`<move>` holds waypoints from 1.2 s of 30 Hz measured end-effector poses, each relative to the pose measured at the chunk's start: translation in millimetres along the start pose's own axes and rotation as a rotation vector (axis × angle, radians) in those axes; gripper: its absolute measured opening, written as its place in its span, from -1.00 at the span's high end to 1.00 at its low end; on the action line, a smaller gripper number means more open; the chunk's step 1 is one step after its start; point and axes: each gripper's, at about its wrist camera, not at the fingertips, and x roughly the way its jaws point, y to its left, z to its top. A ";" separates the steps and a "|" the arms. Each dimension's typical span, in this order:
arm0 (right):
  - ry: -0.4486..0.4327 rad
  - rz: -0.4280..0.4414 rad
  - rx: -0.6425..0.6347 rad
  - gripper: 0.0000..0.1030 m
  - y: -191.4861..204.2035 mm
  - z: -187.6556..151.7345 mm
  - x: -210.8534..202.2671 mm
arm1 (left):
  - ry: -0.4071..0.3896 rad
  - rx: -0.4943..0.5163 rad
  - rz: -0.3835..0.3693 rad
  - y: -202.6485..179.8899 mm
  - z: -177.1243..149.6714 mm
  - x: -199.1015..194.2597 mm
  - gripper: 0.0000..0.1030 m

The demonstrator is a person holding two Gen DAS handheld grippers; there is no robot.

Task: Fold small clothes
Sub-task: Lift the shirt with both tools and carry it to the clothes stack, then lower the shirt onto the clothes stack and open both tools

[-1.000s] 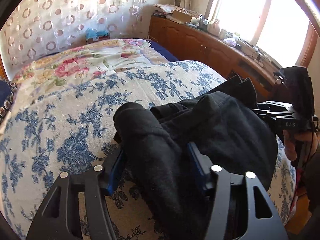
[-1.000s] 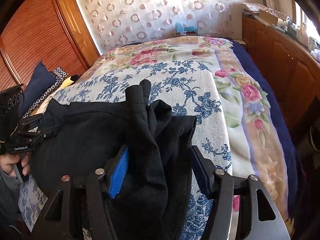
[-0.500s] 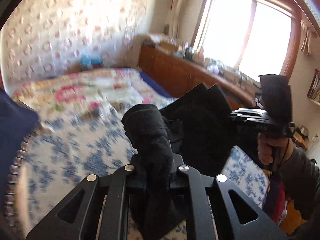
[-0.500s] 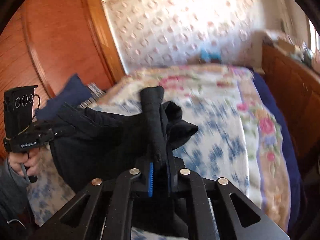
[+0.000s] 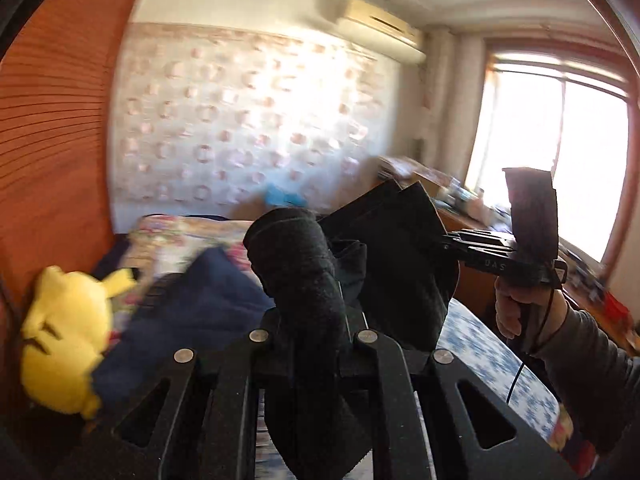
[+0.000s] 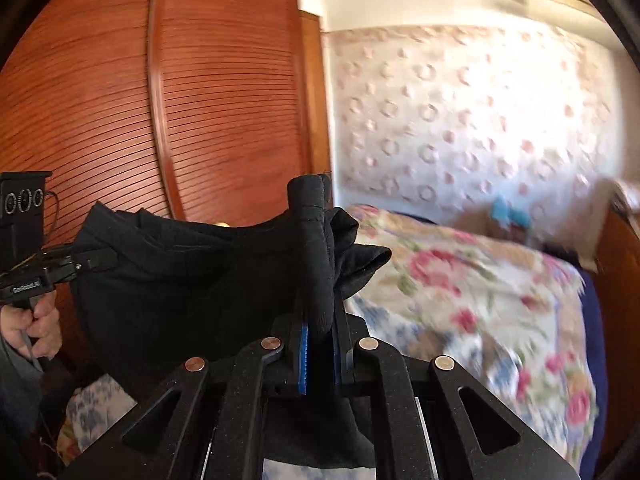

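The left gripper (image 5: 312, 344) is pointing slightly downward, its jaws pinching a bunched edge of the black garment (image 5: 400, 272); the left hand (image 6: 38, 326) is gripping its handle; the garment is hanging stretched in the air between the two grippers, lifted off the bed (image 6: 480, 300); the right gripper (image 6: 320, 356) is tilting down likewise, its blue pads (image 6: 303, 360) pressing on another bunched edge; the right hand (image 5: 516, 312) is clutching its handle, a grey sleeve (image 5: 592, 368) behind it. A yellow plush toy (image 5: 60, 336) and a dark blue cushion (image 5: 188, 312) are lying near the bed's left edge; the wooden wardrobe (image 6: 160, 100) is standing beyond; the bed's middle is lying open.
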 end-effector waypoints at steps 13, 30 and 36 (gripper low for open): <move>0.232 -0.011 -0.235 0.90 60.3 30.9 249.2 | 0.136 -0.219 0.265 128.8 -71.0 30.1 0.75; 0.127 -0.054 0.005 0.07 75.1 3.5 173.1 | -0.014 -0.055 0.332 86.4 -56.7 -8.9 -0.63; 0.100 -0.049 0.037 0.02 75.3 -18.9 122.7 | -0.014 0.042 0.363 56.1 -58.4 -13.6 -0.63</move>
